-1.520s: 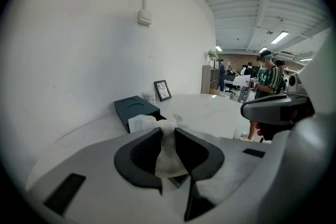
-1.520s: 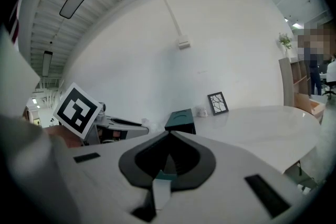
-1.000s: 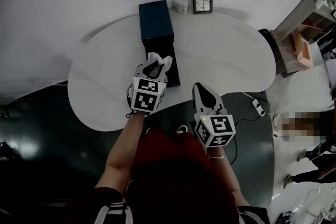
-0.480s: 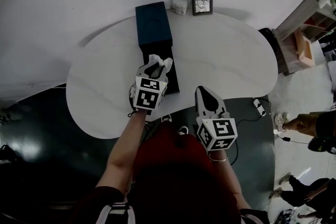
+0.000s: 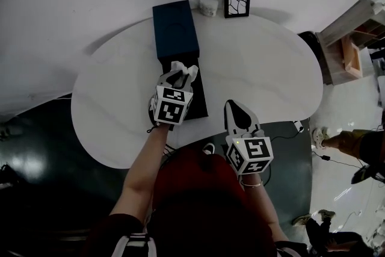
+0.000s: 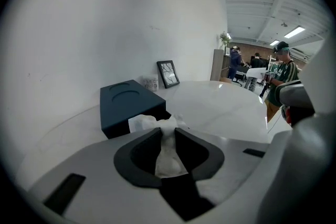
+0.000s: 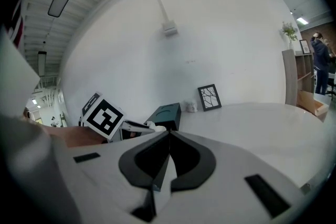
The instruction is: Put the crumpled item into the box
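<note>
White oval tabletop [image 5: 258,69]; dark blue box [image 5: 174,30] at far edge, its black lower part [image 5: 200,96] running toward near edge. Left gripper [image 5: 178,76] over that black part, clamped on tissue [image 5: 187,70]. Right gripper [image 5: 232,107] at near edge, right of box, jaws pressed together, empty. Frame [image 5: 236,1] upright at far edge; cup [image 5: 208,6] between frame and box. Tissue white, crumpled, sticking out past left gripper's tips, above box.
</note>
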The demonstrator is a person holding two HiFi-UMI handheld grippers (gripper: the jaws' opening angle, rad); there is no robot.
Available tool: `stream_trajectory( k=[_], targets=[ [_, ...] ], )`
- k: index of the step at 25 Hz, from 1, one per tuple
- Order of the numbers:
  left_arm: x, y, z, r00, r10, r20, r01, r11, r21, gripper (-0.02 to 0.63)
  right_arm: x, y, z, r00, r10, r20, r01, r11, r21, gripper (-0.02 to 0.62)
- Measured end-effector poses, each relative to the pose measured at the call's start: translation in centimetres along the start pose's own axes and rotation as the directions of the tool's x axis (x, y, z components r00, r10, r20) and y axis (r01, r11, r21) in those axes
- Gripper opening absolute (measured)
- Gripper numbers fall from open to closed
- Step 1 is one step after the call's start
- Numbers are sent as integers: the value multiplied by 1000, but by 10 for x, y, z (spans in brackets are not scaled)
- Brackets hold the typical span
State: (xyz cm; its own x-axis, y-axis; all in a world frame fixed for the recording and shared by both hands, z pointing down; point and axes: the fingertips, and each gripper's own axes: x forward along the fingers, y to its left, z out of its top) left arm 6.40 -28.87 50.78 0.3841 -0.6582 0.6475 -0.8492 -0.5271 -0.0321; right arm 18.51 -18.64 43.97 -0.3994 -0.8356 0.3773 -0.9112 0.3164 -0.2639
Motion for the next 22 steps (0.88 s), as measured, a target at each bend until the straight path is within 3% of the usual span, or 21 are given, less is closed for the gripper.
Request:
stream_trajectory(
  k=[22],
  targets=[
    [31,1,-10,994,5,-109,14,985,171,103,36,-4,-3,999,0,-47,0,1000,6,15]
  ],
)
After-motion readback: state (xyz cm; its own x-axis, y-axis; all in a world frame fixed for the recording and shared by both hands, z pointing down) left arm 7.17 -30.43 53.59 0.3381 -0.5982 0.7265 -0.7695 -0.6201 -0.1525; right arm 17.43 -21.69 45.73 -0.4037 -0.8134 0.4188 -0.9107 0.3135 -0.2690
